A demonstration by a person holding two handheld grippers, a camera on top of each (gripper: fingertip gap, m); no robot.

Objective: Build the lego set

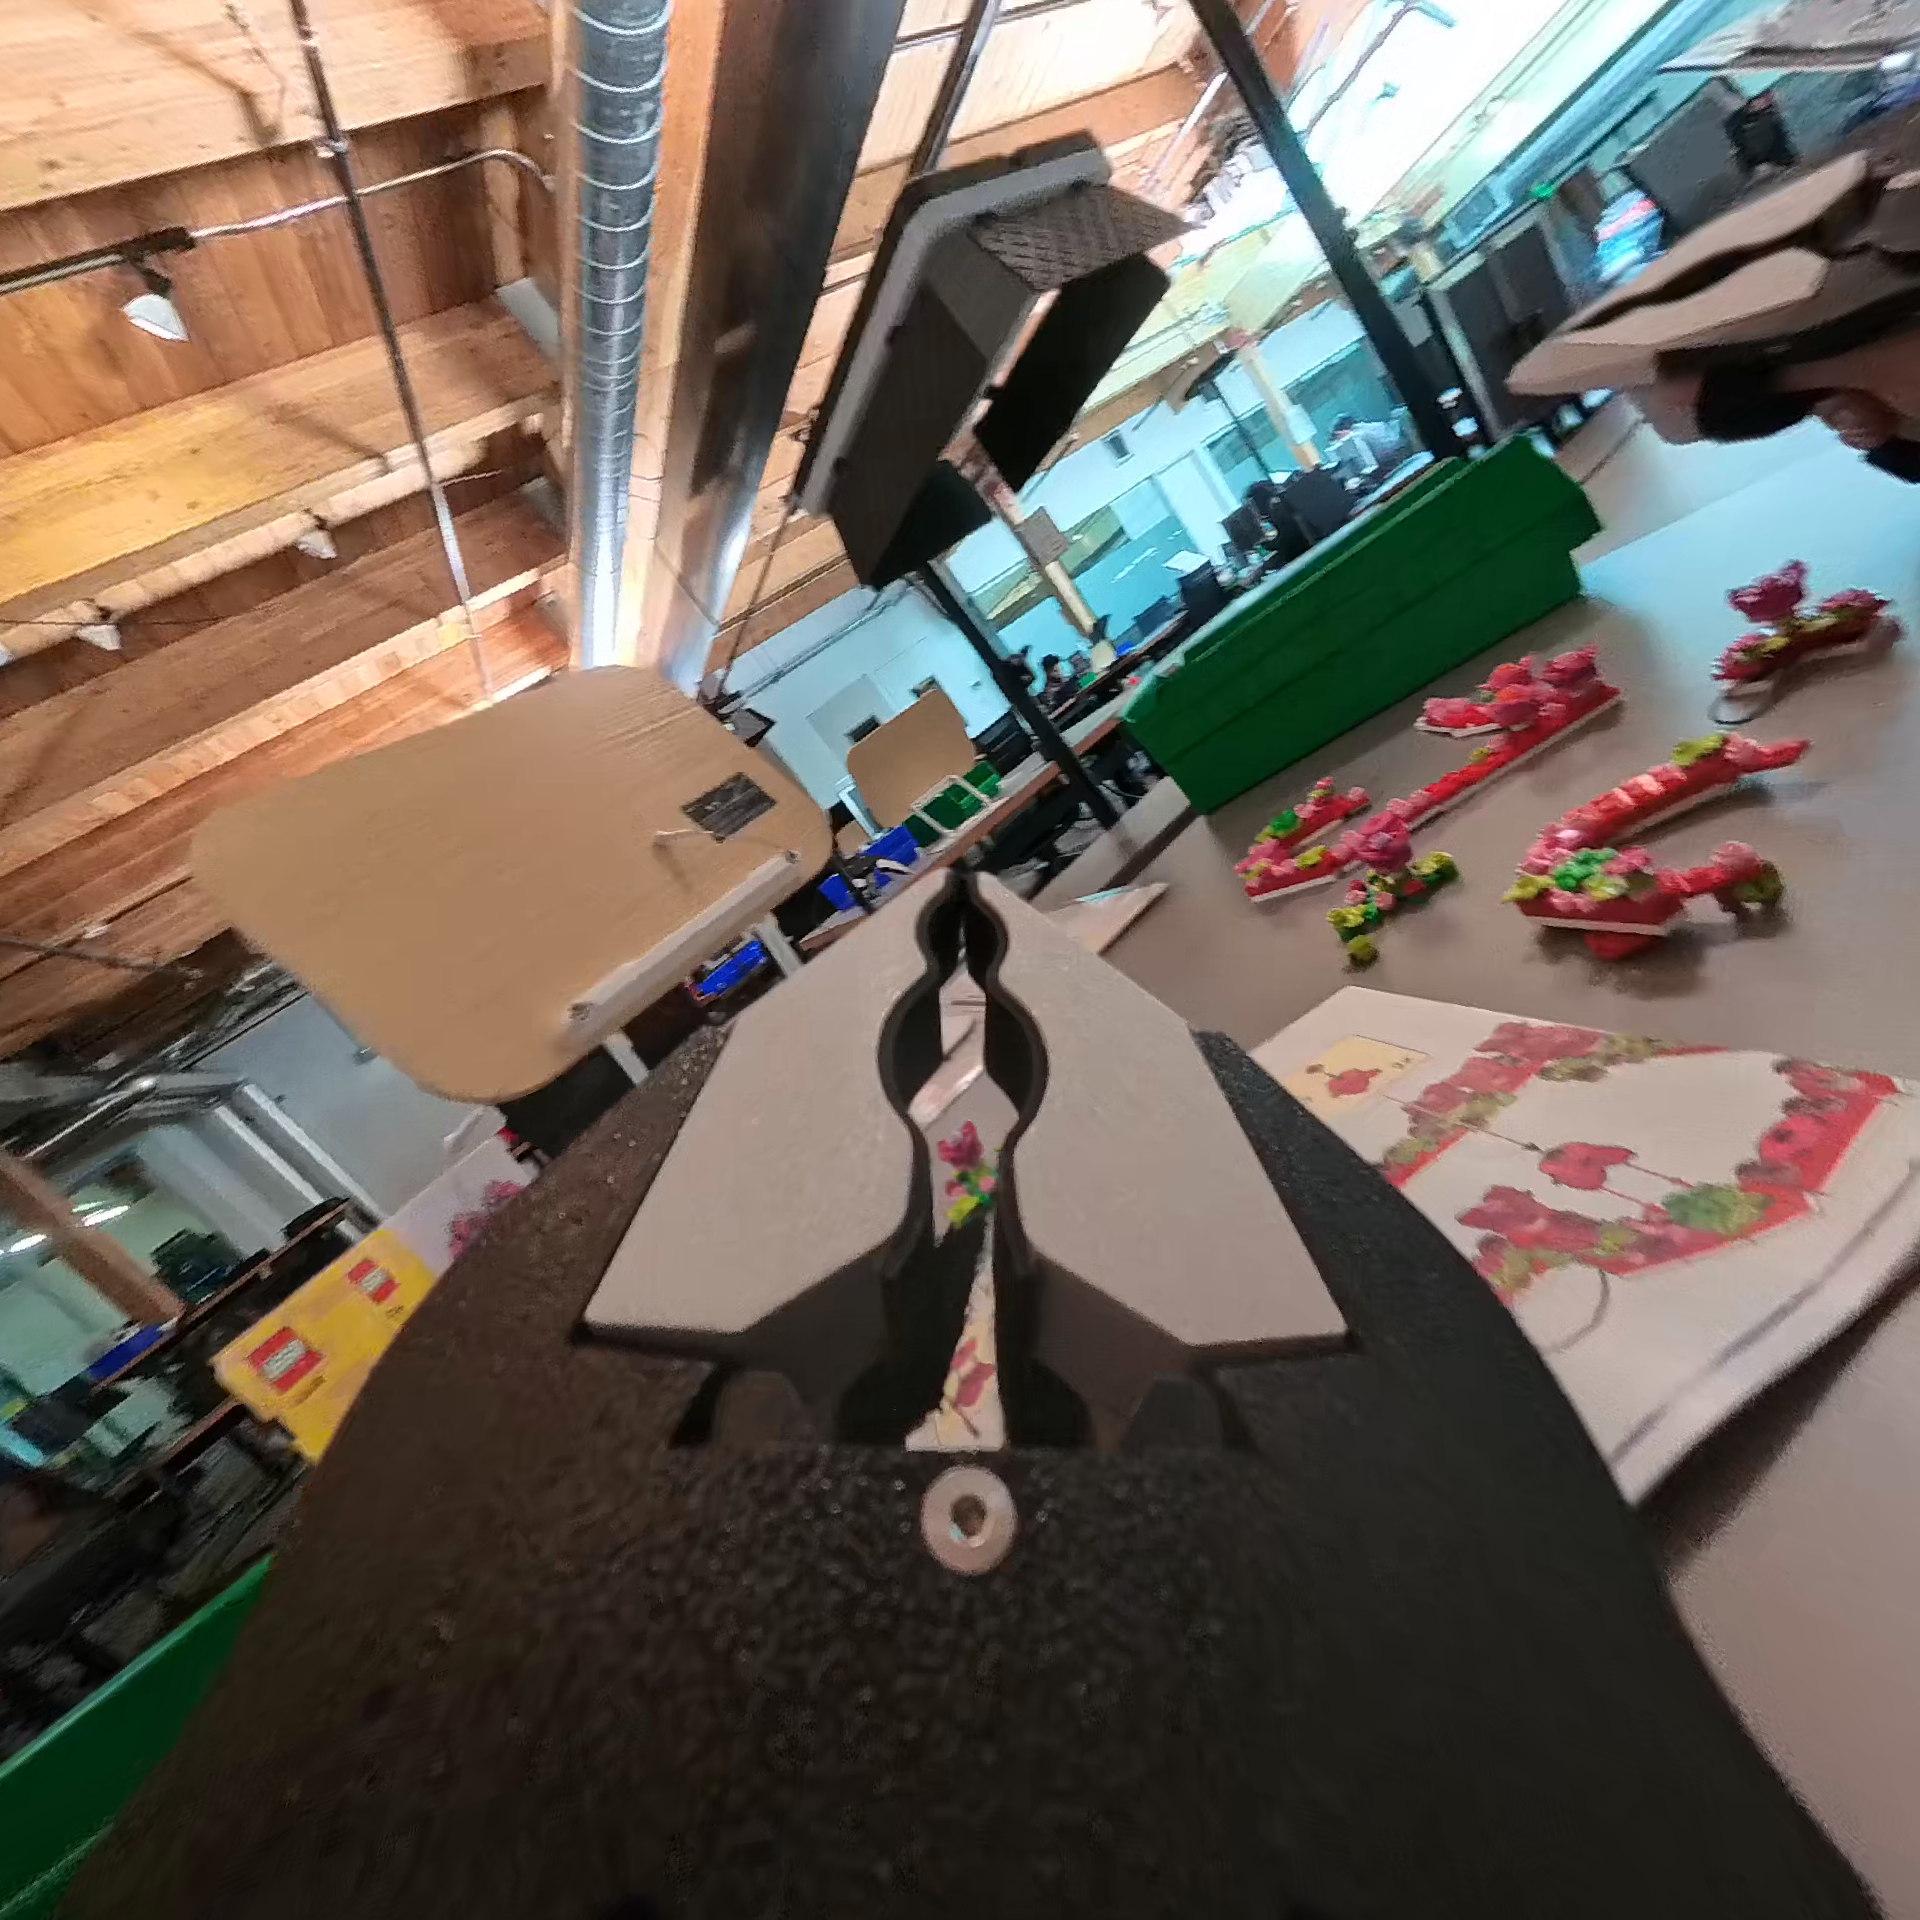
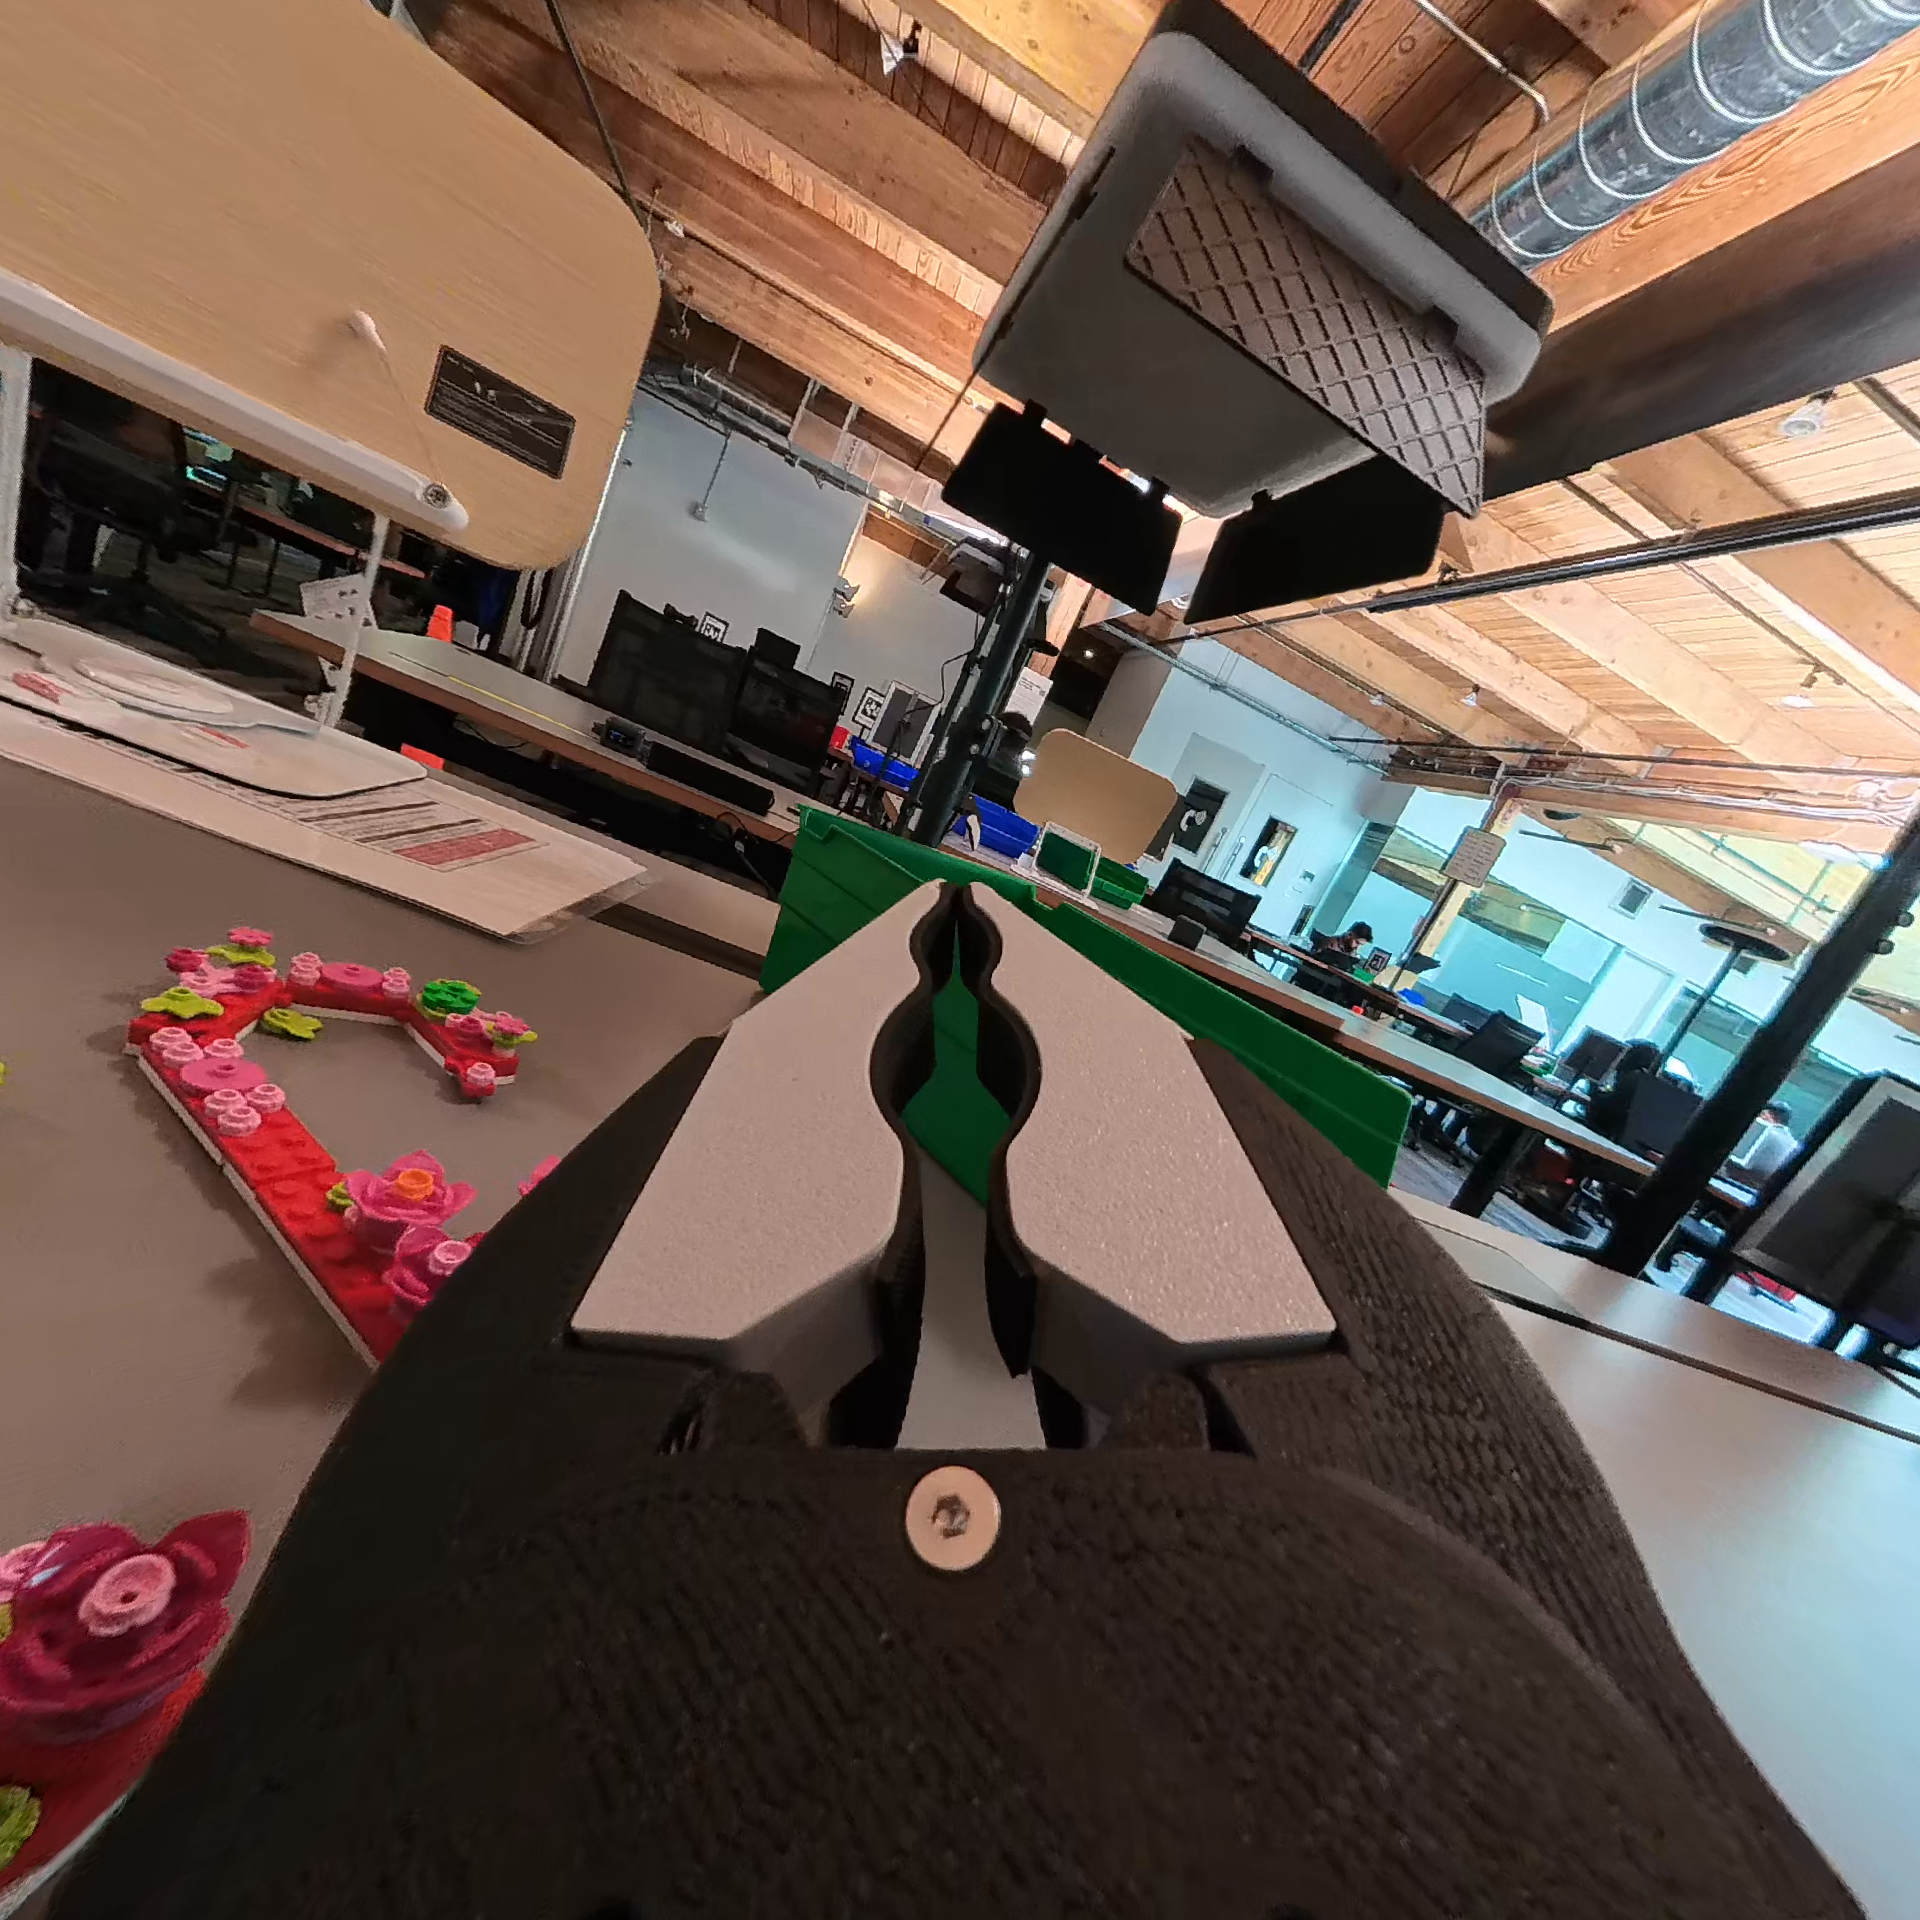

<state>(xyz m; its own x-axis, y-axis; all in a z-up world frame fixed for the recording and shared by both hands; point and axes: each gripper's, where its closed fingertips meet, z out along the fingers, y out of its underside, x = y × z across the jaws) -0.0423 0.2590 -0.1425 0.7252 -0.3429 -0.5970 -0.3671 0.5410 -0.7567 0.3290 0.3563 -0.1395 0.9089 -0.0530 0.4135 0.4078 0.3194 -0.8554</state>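
A: How are the fingers of the left gripper (image 1: 961,883) seen?

B: They are brought together at the tips, with nothing gripped between them. The gripper is held tilted above the bench (image 1: 1558,935).

A: And the right gripper (image 2: 956,891)?

B: Its fingers are likewise closed tip to tip, empty, and pointed toward a green bin (image 2: 1143,997).

A: Where is the lego set found?

B: Several red lego sections (image 1: 1652,831) covered in pink and green flowers are laid apart on the bench, near the green bin (image 1: 1371,644). An instruction booklet (image 1: 1621,1164) is spread open just beside the left gripper. In the right wrist view, an angled red section (image 2: 301,1081) is seen left of the fingers, and a dark pink flower piece (image 2: 104,1621) lies at the lower left edge.
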